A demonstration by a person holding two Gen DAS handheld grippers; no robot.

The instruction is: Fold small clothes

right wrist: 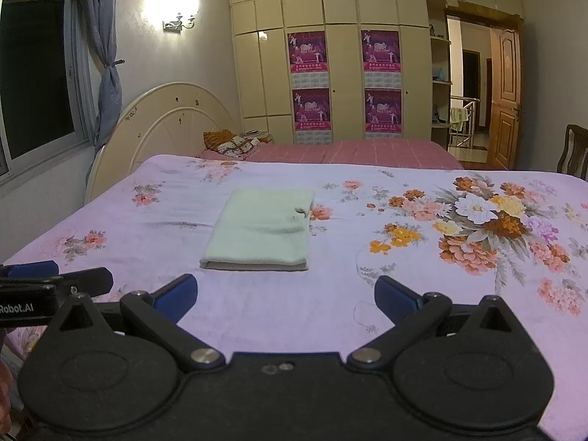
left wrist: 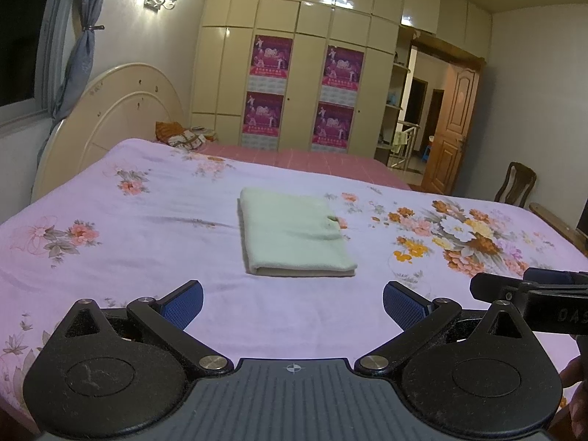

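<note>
A folded pale-green cloth lay on the floral lilac bedspread, ahead of both wide-spread grippers, the rounded cream headboard to its left.

Soft matt green cloth on smooth floral bedsheet; glossy wardrobe, varnished wooden door.

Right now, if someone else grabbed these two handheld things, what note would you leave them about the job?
Left gripper: open, holding nothing, hovering over the bedspread short of the cloth.
Right gripper: open, holding nothing, level beside the left one.
The pale green cloth lies on the bedspread ahead of both grippers, apart from them.
Done: the cloth looks folded into a neat rectangle, fold edge toward you.
Left: possibly one more fold, or nothing; one small corner on its right edge sticks up. No other small clothes to fold are clearly visible.
</note>
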